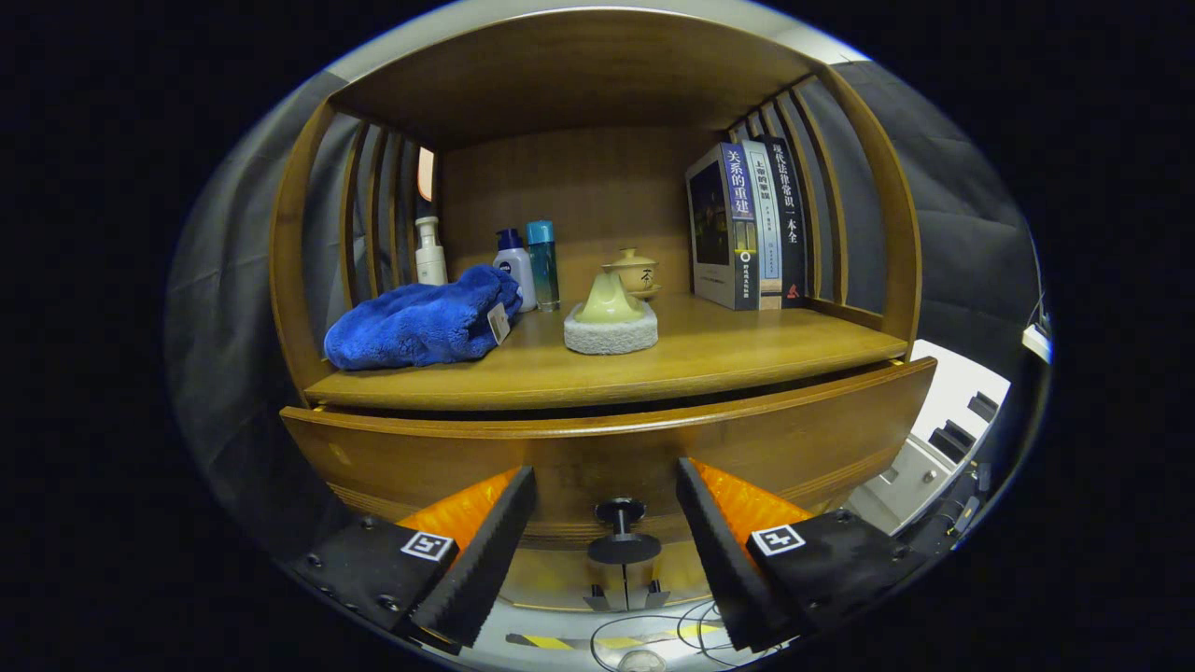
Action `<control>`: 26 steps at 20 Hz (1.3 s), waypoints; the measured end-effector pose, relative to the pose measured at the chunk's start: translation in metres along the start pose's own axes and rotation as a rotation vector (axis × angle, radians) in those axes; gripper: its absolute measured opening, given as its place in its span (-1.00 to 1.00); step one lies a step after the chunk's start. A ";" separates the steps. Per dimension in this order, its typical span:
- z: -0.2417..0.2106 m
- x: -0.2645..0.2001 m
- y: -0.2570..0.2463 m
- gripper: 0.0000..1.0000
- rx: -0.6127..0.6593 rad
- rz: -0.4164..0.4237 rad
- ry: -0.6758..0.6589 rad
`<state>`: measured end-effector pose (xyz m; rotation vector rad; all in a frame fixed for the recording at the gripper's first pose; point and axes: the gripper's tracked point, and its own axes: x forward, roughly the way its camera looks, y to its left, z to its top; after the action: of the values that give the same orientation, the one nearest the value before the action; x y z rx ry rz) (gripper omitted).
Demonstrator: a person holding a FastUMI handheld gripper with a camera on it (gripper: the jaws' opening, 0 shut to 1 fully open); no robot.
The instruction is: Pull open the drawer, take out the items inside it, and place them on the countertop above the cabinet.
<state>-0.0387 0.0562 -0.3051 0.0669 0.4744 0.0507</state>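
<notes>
Wooden cabinet countertop (709, 359): blue fluffy towel (420, 322) at left edge. Drawer front (597, 457) slightly ajar. Gripper (607, 504) spread, dark round knob (621, 513) between fingers; centre, pinch, pull straight.

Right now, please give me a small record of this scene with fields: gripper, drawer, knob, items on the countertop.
gripper: gripper open, jaws standing apart on either side of the knob, not touching it
drawer: drawer front slightly out from the cabinet, a thin gap above it; inside hidden
knob: dark round knob on the drawer front, between the jaws
countertop: countertop holds blue towel, three bottles, stone ornament, lidded cup, books
</notes>
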 end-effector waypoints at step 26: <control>0.246 -0.146 -0.085 0.97 -0.036 -0.074 -0.257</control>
<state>-0.0525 -0.0508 -0.0268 0.0201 0.2185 -0.0220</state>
